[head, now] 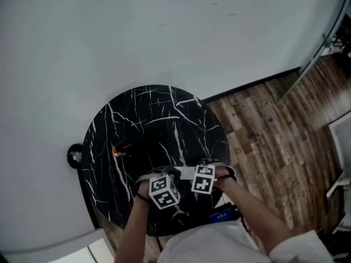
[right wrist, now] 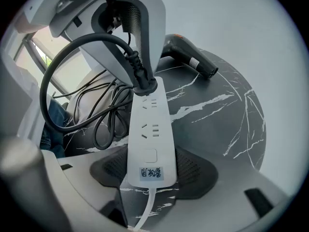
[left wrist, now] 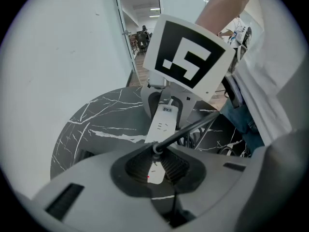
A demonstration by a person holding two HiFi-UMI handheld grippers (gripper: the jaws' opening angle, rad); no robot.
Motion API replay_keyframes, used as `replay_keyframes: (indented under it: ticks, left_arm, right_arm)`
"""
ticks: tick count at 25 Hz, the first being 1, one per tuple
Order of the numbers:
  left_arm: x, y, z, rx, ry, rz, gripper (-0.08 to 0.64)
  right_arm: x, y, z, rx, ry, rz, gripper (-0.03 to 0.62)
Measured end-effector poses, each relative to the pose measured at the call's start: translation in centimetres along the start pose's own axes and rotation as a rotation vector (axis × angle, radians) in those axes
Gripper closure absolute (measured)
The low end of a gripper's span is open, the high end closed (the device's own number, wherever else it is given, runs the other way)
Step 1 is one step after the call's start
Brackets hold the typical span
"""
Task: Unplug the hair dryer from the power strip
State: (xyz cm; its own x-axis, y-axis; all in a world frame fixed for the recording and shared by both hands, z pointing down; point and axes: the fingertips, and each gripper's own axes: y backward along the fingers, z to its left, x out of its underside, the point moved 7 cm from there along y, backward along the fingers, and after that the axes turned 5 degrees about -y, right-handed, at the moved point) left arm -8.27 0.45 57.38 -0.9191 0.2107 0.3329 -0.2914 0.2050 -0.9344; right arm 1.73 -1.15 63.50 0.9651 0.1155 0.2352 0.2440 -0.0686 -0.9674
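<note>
Hair dryer (right wrist: 187, 51) lies on the black worktop (right wrist: 231, 115), its plug (right wrist: 143, 85) sitting in the power strip (right wrist: 149, 139). Left gripper (left wrist: 155, 164) jaws pinch the plug, and right gripper (right wrist: 150, 173) jaws clamp the strip's end.

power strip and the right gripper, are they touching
Touching. The right gripper view shows the right gripper with its dark pads pressed against both sides of the white power strip at its near end.
</note>
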Motion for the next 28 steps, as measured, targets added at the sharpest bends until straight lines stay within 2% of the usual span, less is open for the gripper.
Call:
replay_keyframes:
  ticks: [4,8,11,13,17,23,26,28]
  left_arm:
    - [0.8,0.2,-0.4,-0.044,0.005,-0.011,0.514]
    - [1.2,0.7,-1.0,-0.141,0.004,-0.014,0.514]
    - [1.4,1.0,-1.4,-0.173,0.075,-0.033,0.514]
    - [1.6,1.2,-1.5,-0.162,0.120,-0.049,0.506]
    - [2.4,1.2,-1.7,-0.138,0.149,-0.034,0.478]
    - [3.8,0.8,-2.4,-0.040,0.204,0.019,0.395]
    - [4.4,0.9,-2.8,-0.031,0.214,0.038,0.388]
    - [5.0,0.8,-3.4,-0.005,0.233,0.089,0.388]
  right_arm:
    - [0.3,0.0,-0.1,0.000,-0.007,-0.037,0.318]
    - [0.9,0.0,-0.2,0.008,-0.022,-0.071,0.318]
    - [1.0,0.0,-0.1,0.000,-0.015,-0.071,0.318]
    - [0.8,0.1,-0.2,-0.003,-0.008,-0.066,0.318]
    - [0.8,0.3,-0.3,0.012,-0.002,-0.076,0.318]
    - [1.7,0.8,0.0,0.001,-0.028,-0.066,0.318]
    - [1.5,1.2,0.2,-0.002,-0.037,-0.110,0.318]
    - [1.7,1.5,0.7,-0.004,-0.033,-0.120,0.318]
